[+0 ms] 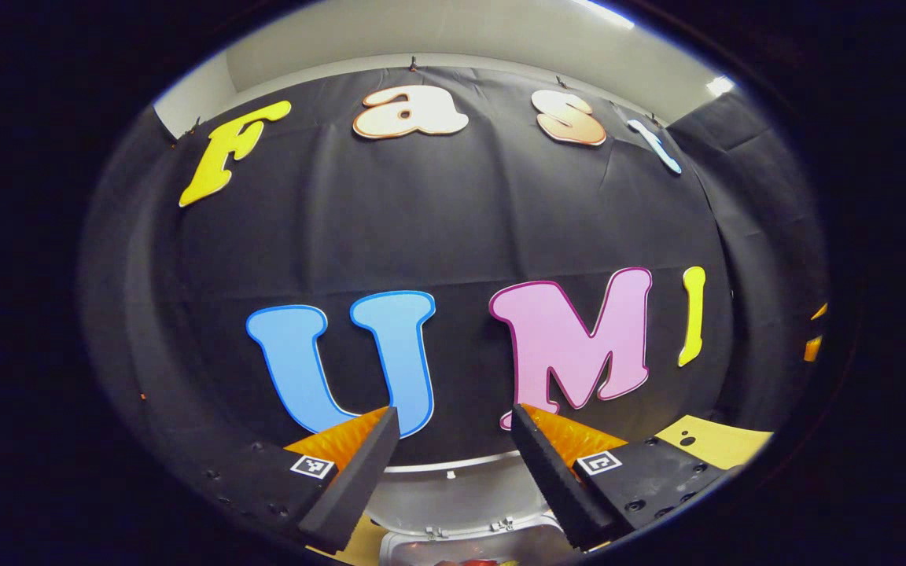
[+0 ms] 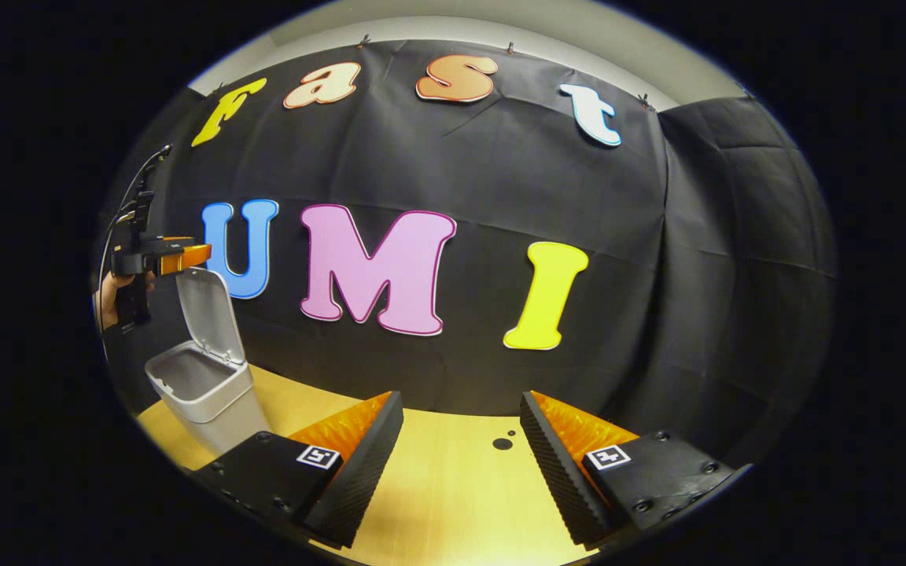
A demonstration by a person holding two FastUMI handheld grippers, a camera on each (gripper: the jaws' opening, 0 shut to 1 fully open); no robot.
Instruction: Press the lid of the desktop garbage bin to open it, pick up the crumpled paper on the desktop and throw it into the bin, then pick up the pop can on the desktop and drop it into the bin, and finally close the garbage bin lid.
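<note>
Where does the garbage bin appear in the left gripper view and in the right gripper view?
Left gripper view: the garbage bin sits at the bottom centre, just below and between the left gripper fingers.
Right gripper view: it stands at the lower left on the table, its lid raised.
Shared landmark: the wooden table.

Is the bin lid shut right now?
No. In the right gripper view the lid stands upright, hinged back above the open garbage bin on the table.
</note>
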